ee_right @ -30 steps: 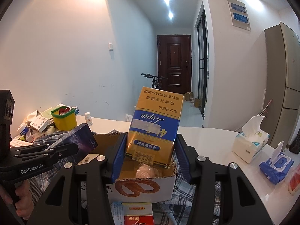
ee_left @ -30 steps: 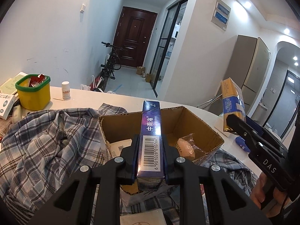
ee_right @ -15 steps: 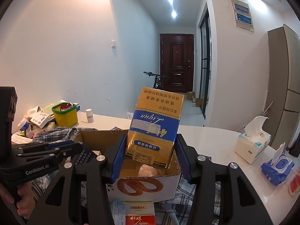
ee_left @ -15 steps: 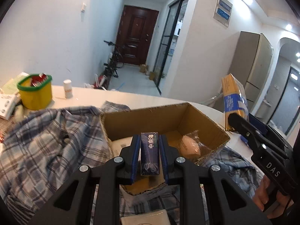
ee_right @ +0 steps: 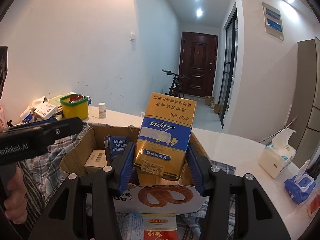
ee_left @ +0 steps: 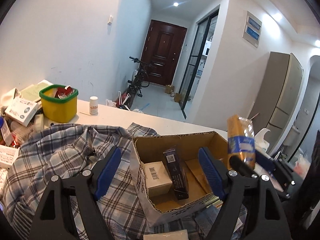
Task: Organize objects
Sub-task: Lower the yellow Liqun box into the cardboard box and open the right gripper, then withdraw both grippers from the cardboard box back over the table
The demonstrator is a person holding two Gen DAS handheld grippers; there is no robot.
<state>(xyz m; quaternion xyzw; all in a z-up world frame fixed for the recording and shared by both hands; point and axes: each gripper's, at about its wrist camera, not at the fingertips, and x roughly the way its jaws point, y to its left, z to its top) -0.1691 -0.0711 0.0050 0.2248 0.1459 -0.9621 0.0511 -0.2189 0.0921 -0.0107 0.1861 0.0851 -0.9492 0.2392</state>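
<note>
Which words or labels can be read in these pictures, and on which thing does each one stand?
"Liqun", upside down: gold and blue carton in the right gripper.
"nRobot.AI", cut off: left gripper body.
Chinese lines on the carton, the dark blue box, the barcoded small box: too small to read.

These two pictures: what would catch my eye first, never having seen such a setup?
The gold-and-blue carton, gripped by the right gripper above the open cardboard box. Then the left gripper, its blue fingers opening with nothing between them, over a dark pack standing in that box.
</note>
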